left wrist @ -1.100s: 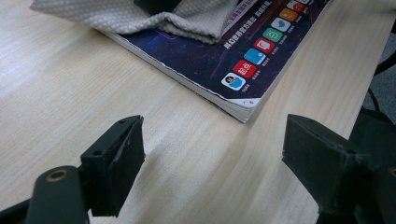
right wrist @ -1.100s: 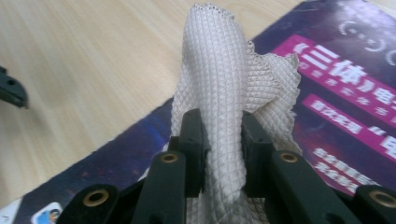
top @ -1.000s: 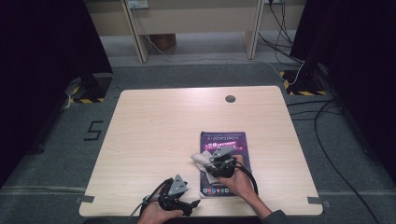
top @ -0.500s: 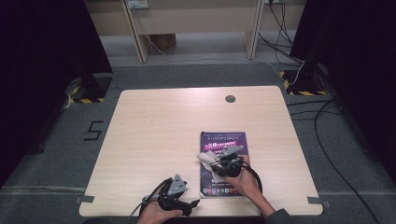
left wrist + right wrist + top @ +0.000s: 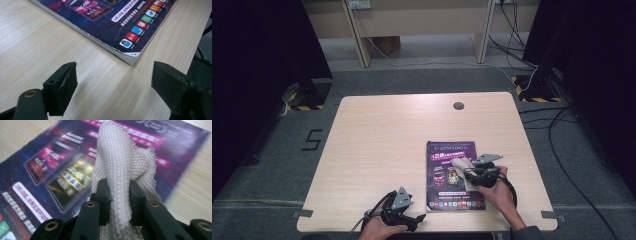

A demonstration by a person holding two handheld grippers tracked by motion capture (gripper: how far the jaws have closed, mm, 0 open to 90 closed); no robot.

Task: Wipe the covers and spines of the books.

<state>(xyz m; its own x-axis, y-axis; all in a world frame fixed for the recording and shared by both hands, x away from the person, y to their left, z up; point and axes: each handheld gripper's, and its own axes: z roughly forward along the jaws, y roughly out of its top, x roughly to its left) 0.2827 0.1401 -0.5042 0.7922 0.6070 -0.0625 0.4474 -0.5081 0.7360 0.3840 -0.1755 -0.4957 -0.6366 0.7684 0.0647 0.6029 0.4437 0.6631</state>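
A purple magazine (image 5: pixel 451 175) lies flat on the wooden table (image 5: pixel 387 140), near its front edge. My right gripper (image 5: pixel 469 174) is over the magazine's right half, shut on a white waffle-weave cloth (image 5: pixel 460 166) that drapes onto the cover. In the right gripper view the cloth (image 5: pixel 122 165) is pinched between the two black jaws and stands up over the magazine (image 5: pixel 57 170). My left gripper (image 5: pixel 414 220) rests at the table's front edge, left of the magazine, jaws open and empty. In the left gripper view (image 5: pixel 113 85) the magazine's corner (image 5: pixel 130 53) lies just ahead of the jaws.
A small dark round grommet (image 5: pixel 458 105) sits near the table's far edge. Cables (image 5: pixel 562 120) run over the grey floor to the right. Wooden furniture legs (image 5: pixel 357 35) stand beyond the table.
My right gripper has slid to the right across the magazine, dragging the white cloth with it. The left gripper has stayed where it was.
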